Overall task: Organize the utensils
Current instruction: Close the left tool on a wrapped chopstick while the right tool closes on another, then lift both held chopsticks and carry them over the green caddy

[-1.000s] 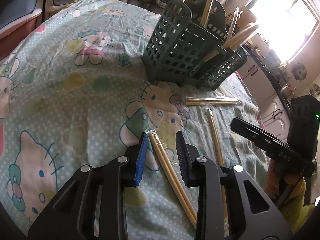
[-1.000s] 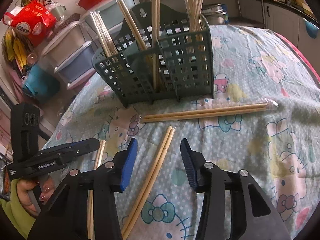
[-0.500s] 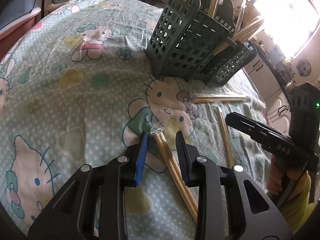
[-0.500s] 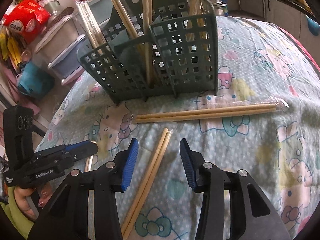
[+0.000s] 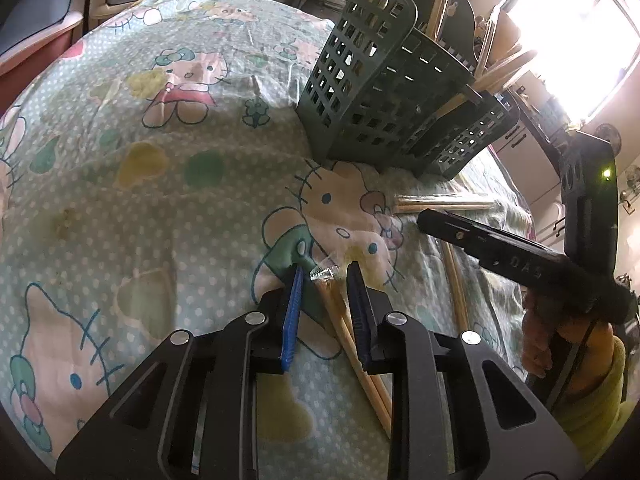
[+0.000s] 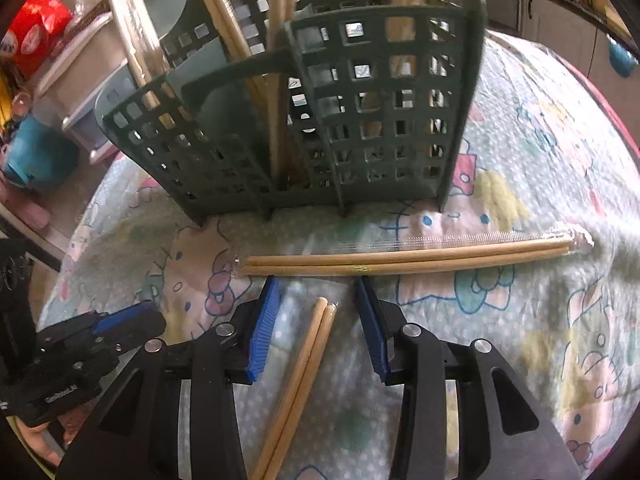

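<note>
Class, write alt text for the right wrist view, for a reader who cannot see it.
The right claw is closing around a bare pair of wooden chopsticks lying on a cartoon-cat tablecloth, not yet pinching them. Beyond its tips a plastic-wrapped chopstick pair lies crosswise before a dark green slotted utensil holder with chopsticks standing inside. The left claw shows at the left edge.

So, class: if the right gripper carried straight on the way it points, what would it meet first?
Probably the bare wooden chopstick pair lying between the closing jaws of the right gripper, not yet pinched. Beyond lies the plastic-wrapped chopstick pair, then the dark green slotted utensil holder; depth is unclear.
</note>
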